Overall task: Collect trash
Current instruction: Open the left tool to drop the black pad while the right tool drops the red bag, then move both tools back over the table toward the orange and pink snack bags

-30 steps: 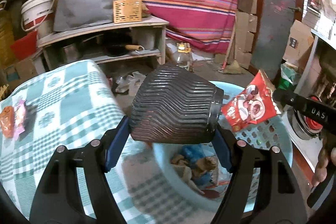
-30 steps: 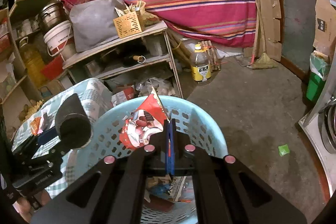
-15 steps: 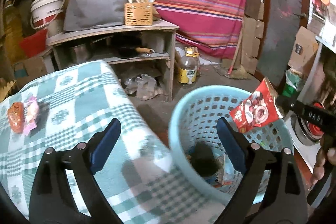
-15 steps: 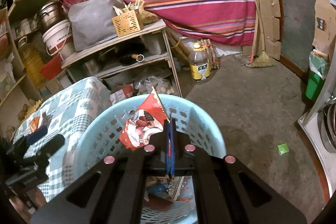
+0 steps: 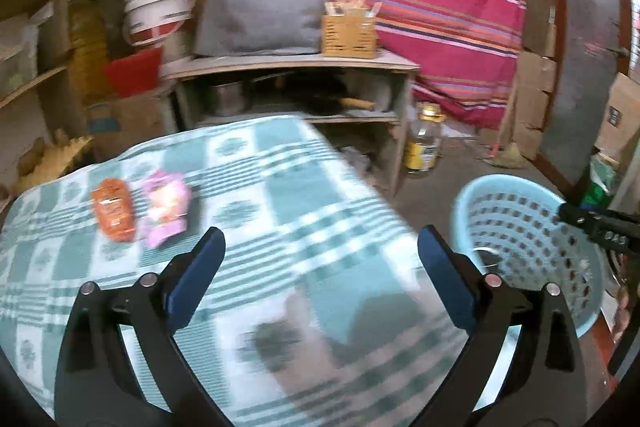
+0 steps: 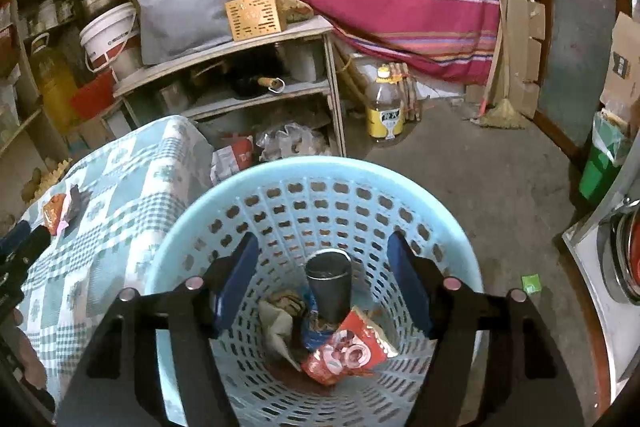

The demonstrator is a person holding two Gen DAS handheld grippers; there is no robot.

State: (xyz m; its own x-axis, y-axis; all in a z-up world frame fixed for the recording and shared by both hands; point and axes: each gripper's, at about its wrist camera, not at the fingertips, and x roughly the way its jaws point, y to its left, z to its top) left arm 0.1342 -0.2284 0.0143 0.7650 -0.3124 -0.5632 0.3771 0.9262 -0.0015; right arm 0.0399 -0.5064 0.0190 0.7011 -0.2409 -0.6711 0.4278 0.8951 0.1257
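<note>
Basket (image 6: 280,171) sits on the floor just beside the table (image 5: 280,211), with a dark cup (image 6: 329,285) and a red wrapper (image 6: 348,351) lying inside on other scraps. Right gripper (image 6: 318,281) hangs over it, jaws just opened and nothing between them. Left gripper (image 5: 320,259) is spread wide and empty over the cloth, its jaws also just widened. 2 packets are left on the table, an orange one (image 5: 113,209) and a pink one (image 5: 165,207), touching (maybe overlapping, too blurry to say). My worry: they're flat and thin, so a wide grab could pinch the cloth with them, or snag only 1 and shove the other off the edge.
</note>
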